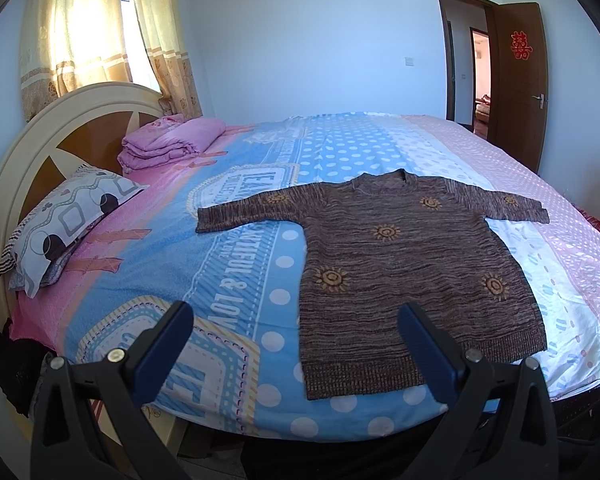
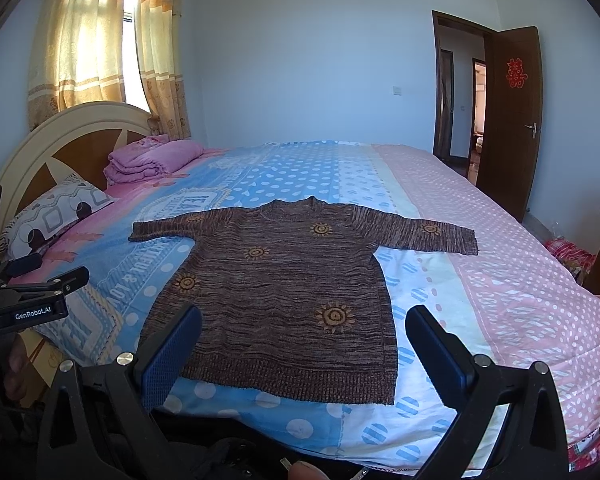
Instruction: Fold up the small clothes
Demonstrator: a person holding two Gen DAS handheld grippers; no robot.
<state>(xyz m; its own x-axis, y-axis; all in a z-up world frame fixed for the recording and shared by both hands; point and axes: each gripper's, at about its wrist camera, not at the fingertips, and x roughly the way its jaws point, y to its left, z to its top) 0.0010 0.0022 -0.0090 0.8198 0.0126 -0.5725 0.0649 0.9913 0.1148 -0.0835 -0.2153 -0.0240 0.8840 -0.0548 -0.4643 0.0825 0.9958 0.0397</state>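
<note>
my left tongs (image 1: 296, 334) are spread wide and hold nothing. my right tongs (image 2: 304, 338) are spread wide too, with nothing in them. both hang over the near edge of the bed (image 1: 572, 240), i think so i can reach the sweater's hem first. one brown sweater (image 1: 400, 256) lies flat on the bed with both sleeves out, ready to fold. i count one pillow (image 1: 72, 220) and one folded pink blanket (image 1: 168, 140) by the headboard, well apart from the sweater.
</note>
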